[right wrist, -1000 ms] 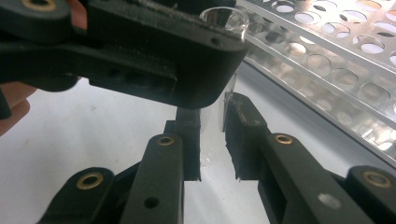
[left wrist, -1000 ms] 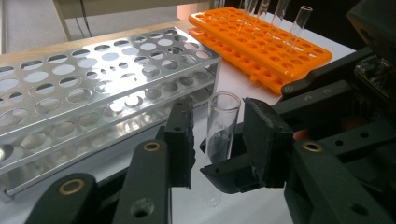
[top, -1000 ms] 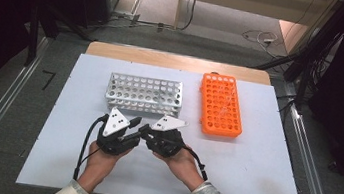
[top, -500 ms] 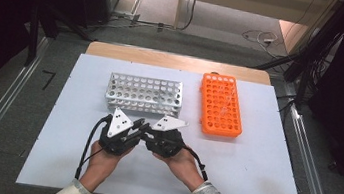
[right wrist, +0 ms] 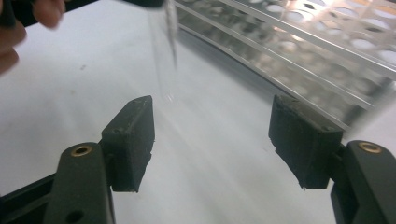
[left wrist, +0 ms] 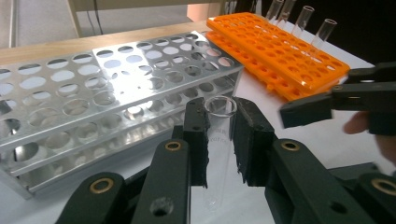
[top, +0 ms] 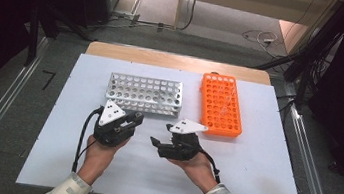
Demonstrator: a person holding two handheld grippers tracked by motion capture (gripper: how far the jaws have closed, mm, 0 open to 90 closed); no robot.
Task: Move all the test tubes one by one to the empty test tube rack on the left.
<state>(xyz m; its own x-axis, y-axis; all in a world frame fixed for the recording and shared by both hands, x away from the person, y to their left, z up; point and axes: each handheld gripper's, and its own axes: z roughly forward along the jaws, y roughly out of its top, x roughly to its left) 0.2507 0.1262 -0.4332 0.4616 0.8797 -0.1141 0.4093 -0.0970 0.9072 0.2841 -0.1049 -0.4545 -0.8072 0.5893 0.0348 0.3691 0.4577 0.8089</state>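
My left gripper (top: 137,118) (left wrist: 219,112) is shut on a clear glass test tube (left wrist: 218,135), held upright with its open rim just above the pads. It sits just in front of the silver metal rack (top: 144,93) (left wrist: 93,93). My right gripper (top: 154,141) (right wrist: 212,126) lies a short way to the right of the left one, its tips pointing toward it. Its jaws have just been opening and stand wide with nothing between them. In the right gripper view the tube (right wrist: 163,56) hangs blurred beyond the jaws.
An orange rack (top: 220,106) (left wrist: 280,46) stands right of the silver one and holds several clear tubes (left wrist: 303,18) at its far end. The white table top (top: 260,179) extends around both hands. A wooden edge (top: 175,59) runs behind the racks.
The two grippers were tip to tip; the right one has opened and drawn away to the right. The left one has stayed in place.
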